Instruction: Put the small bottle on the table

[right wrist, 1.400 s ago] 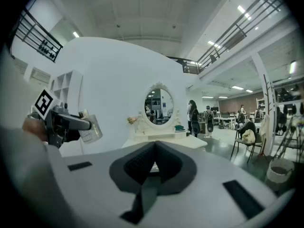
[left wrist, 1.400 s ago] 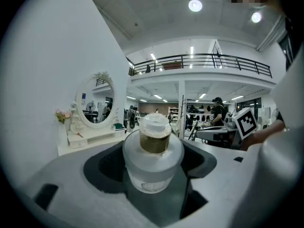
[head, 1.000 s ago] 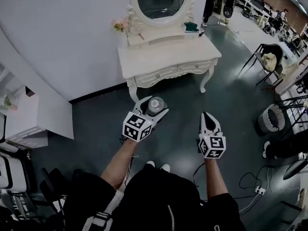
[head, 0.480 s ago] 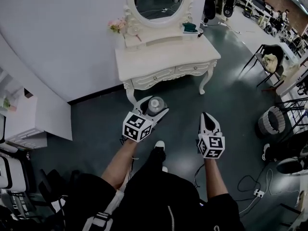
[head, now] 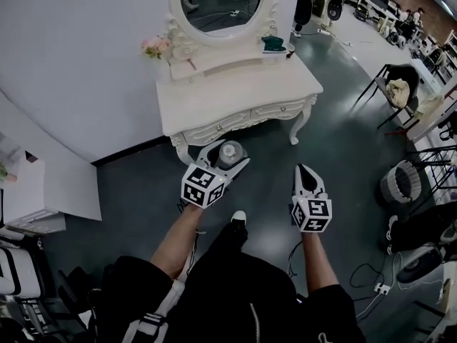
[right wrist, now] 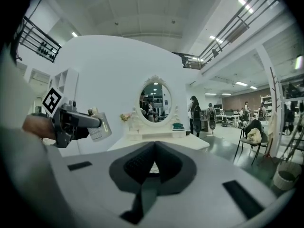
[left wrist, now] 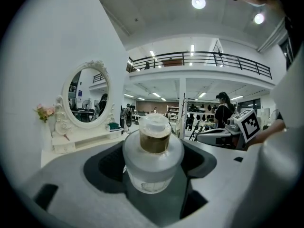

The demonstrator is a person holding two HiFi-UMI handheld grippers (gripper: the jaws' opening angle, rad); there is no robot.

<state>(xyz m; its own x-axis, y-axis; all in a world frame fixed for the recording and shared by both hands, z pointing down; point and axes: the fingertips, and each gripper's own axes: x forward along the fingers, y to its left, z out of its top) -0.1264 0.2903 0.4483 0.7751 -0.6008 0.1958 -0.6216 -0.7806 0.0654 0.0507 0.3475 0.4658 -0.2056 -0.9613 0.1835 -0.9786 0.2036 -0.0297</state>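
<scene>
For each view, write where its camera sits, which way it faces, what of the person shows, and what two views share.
Head view: on the head, facing steeply down at dressing table; arms, legs, left gripper, right gripper show.
Left gripper view: on that gripper, facing dressing table; jaws clamp small bottle.
Right gripper view: likewise; jaws shut, empty.
Shared: dressing table.

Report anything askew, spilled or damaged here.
Nothing stands out. The small bottle sits capped and intact in the left tongs, with nothing spilled. The dressing table ahead looks tidy and undamaged.
</scene>
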